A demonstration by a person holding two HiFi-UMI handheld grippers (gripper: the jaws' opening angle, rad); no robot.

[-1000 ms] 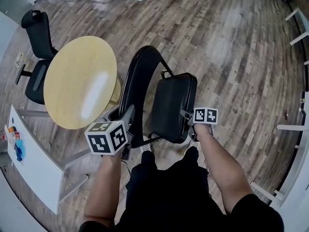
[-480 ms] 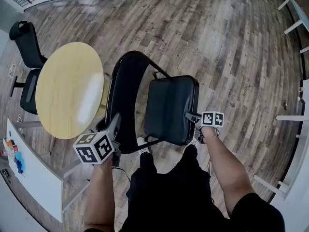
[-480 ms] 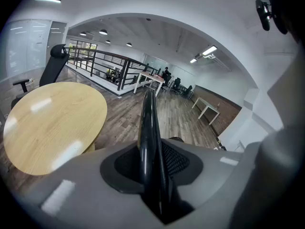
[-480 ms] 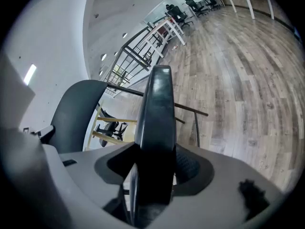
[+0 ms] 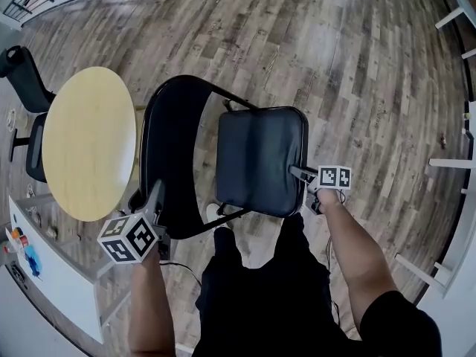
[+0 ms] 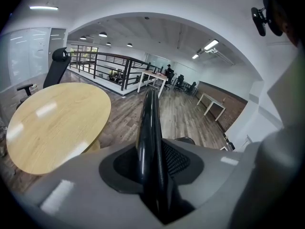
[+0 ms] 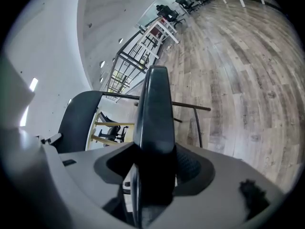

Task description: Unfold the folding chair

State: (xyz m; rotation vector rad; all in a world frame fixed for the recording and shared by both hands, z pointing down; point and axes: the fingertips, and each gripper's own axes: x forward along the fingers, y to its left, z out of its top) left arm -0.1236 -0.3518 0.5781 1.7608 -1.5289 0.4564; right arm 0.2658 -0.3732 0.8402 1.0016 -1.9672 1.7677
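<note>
folding chair (image 5: 253, 199) sits centre frame in the head view, partly opened, directly in front of the person's legs (image 5: 260, 288).
- seat (image 5: 256, 151): black padded slab, rounded-rectangle, slight sheen, edges soft-radiused.
- backrest (image 5: 167, 155): glossy black curved panel with an arched rim, left of the seat; thin black tube frame links the two.
- left gripper (image 5: 154, 203): clamped on the backrest's lower rim. The left gripper view shows the shiny black edge running straight up between the jaws, pads against it. The jaws have just been opening a bit with that rim between them.
- right gripper (image 5: 299, 173): clamped on the seat's right edge. The right gripper view shows the rounded seat edge filling the gap. These jaws have also just been opening, with the seat between them.

Surroundings:
- round table (image 5: 85, 140), pale wood, smooth top with glare, left of frame; its rim is just beside the backrest, so that side is tight.
- black office chair (image 5: 22, 80) in the upper left, beyond the table.
- white table (image 5: 52, 274) in the lower left, small coloured items (image 5: 22, 248) on it.
- floor (image 5: 357, 65): grey-brown wood planks, wide open above and right of the chair.
- white furniture legs (image 5: 446, 162) only along the right edge, well apart.
</note>
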